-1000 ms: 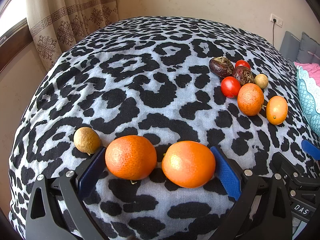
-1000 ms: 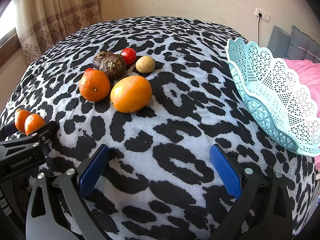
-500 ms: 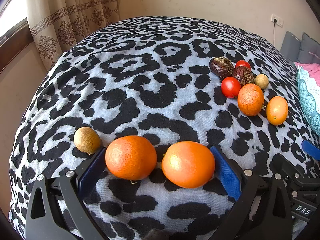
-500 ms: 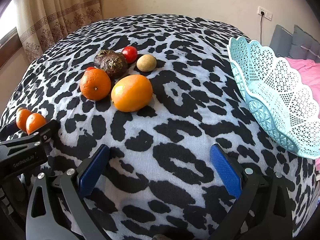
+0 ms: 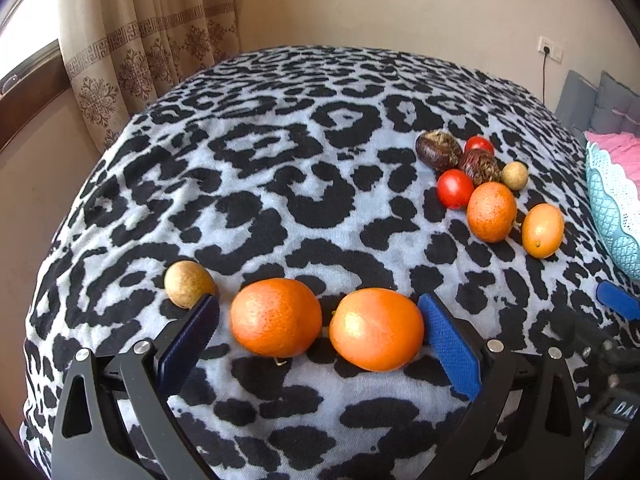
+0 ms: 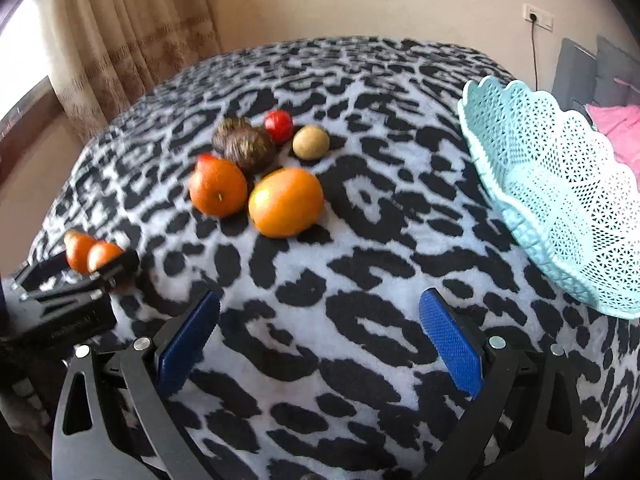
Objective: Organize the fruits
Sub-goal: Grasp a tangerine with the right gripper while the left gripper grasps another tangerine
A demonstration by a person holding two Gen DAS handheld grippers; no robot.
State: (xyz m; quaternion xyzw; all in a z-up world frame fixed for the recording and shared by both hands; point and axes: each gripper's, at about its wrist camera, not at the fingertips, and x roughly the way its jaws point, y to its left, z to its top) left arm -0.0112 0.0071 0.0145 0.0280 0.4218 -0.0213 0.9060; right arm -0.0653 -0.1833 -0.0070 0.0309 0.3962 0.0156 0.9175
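Two oranges (image 5: 276, 322) (image 5: 376, 329) lie side by side between the blue pads of my open left gripper (image 5: 318, 334); neither pad grips them. A small tan fruit (image 5: 188, 283) sits just outside its left pad. Farther right lies a cluster: an orange (image 5: 491, 211), a smooth orange fruit (image 5: 542, 230), two tomatoes (image 5: 454, 189), two dark wrinkled fruits (image 5: 438, 149) and a tan ball (image 5: 514, 175). My right gripper (image 6: 318, 338) stands open over bare cloth, the same cluster (image 6: 285, 202) ahead of it. The turquoise lattice basket (image 6: 560, 200) sits at its right.
Everything lies on a leopard-print blanket (image 5: 280, 168) over a rounded surface that drops away at the left. A curtain (image 5: 140, 52) and window are at the back left. A wall socket (image 6: 538, 16), grey cushions and pink fabric (image 6: 618, 128) are at the back right.
The right gripper has moved forward toward the fruit cluster, which now looks nearer and slightly blurred. The left gripper stays around the two oranges, with barely any shift.
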